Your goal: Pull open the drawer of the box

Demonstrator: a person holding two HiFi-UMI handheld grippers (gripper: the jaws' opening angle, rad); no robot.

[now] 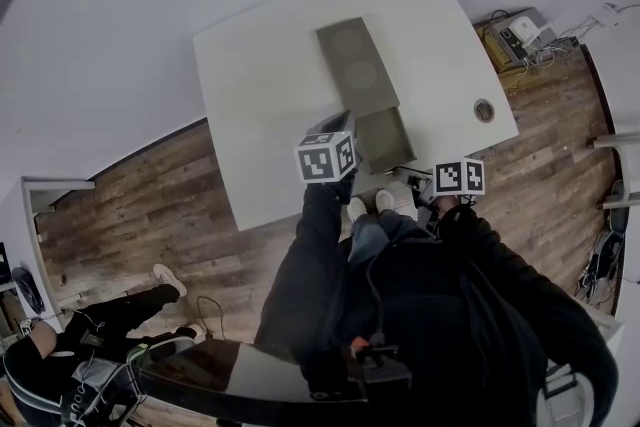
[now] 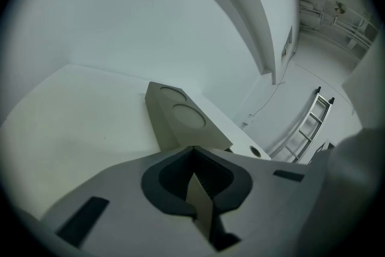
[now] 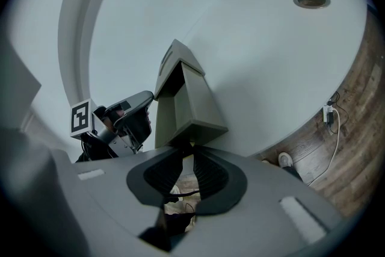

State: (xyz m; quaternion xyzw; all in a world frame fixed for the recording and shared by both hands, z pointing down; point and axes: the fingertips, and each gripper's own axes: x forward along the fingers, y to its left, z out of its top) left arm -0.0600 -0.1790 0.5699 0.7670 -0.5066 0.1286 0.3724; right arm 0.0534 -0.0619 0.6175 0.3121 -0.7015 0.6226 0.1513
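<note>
An olive-grey box point(image 1: 350, 65) with two round marks on its lid lies on the white table point(image 1: 260, 75). Its drawer point(image 1: 385, 140) stands pulled out toward the table's near edge. My left gripper point(image 1: 330, 155) is at the drawer's left side. In the left gripper view it point(image 2: 194, 171) is shut on a thin olive panel point(image 2: 201, 207), seemingly the drawer's wall, with the box point(image 2: 180, 117) just ahead. My right gripper point(image 3: 186, 150) meets the front edge of the drawer point(image 3: 189, 105). Its jaws stand narrow with the tips pinched on that front lip.
A round cable hole point(image 1: 484, 110) sits in the table near its right corner. Cables and small devices point(image 1: 515, 35) lie on the wood floor beyond. A person's legs point(image 1: 110, 315) rest on the floor at lower left. A ladder point(image 2: 310, 123) leans at the wall.
</note>
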